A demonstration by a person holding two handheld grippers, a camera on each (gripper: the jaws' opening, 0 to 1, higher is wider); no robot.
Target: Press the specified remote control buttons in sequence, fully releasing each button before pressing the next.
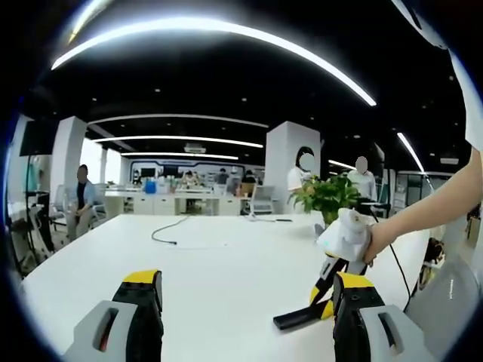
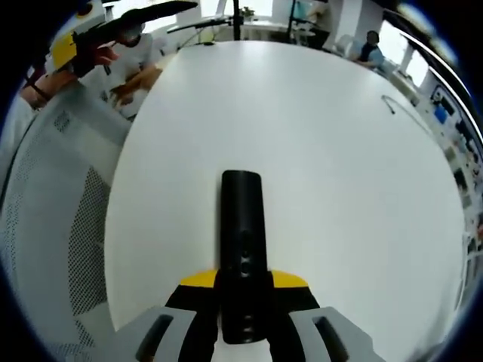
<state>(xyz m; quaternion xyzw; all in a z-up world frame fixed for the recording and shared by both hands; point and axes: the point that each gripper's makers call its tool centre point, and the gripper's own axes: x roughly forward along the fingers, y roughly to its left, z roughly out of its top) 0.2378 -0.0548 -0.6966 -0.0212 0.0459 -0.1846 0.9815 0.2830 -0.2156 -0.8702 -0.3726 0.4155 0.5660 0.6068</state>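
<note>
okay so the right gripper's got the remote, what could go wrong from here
The right gripper clamps the remote near one end, so most of it sticks out over the table; a press on the far part could lever it in the jaws. The jaws also cover some buttons. The left gripper is open and apart, so it might miss its button.
</note>
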